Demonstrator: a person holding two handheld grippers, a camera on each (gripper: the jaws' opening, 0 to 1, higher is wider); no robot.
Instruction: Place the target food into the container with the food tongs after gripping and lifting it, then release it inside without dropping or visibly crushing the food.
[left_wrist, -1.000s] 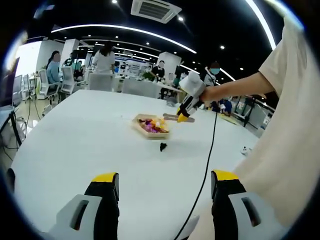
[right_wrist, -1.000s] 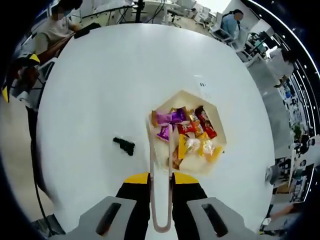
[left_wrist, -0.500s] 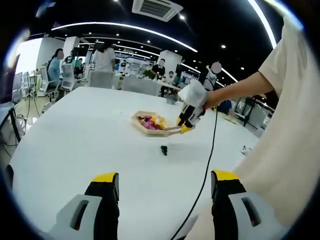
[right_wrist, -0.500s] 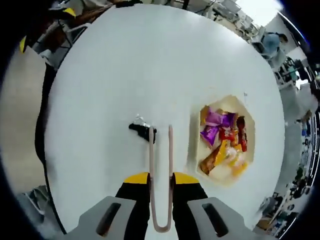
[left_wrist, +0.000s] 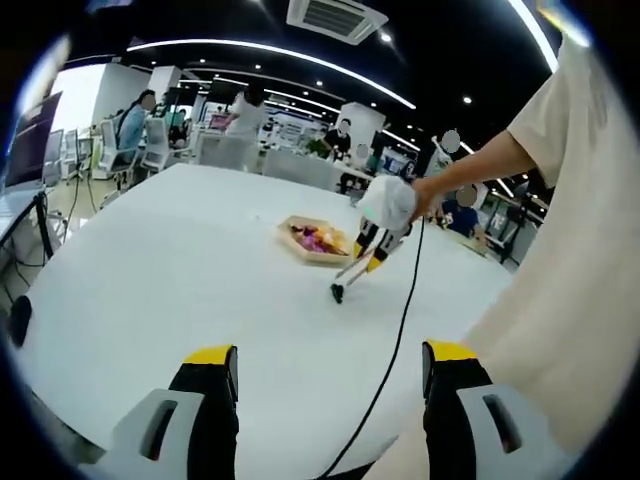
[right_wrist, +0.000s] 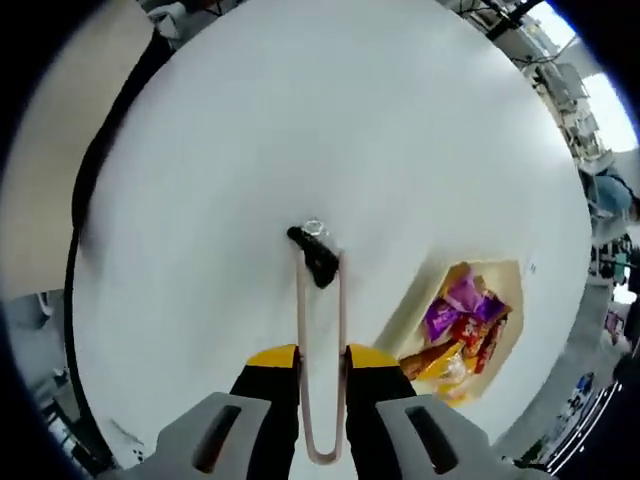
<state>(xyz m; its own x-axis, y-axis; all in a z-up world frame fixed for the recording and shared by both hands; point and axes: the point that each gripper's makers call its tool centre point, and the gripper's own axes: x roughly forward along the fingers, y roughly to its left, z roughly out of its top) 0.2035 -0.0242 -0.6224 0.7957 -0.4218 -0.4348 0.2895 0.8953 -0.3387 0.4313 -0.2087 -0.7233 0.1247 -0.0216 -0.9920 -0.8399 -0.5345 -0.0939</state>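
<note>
The right gripper (right_wrist: 320, 352), clenched on the food tongs (right_wrist: 321, 350), had lowered their tips around the dark food piece (right_wrist: 318, 256) mid-counter (right_wrist: 220, 150), beside the container (right_wrist: 480, 300). The left gripper (left_wrist: 325, 385) hung released.

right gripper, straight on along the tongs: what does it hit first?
The small dark wrapped candy on the white table. The tongs held in the right gripper already have their tips at it, apparently straddling it; whether they touch is unclear. The snack tray lies off to the side.
</note>
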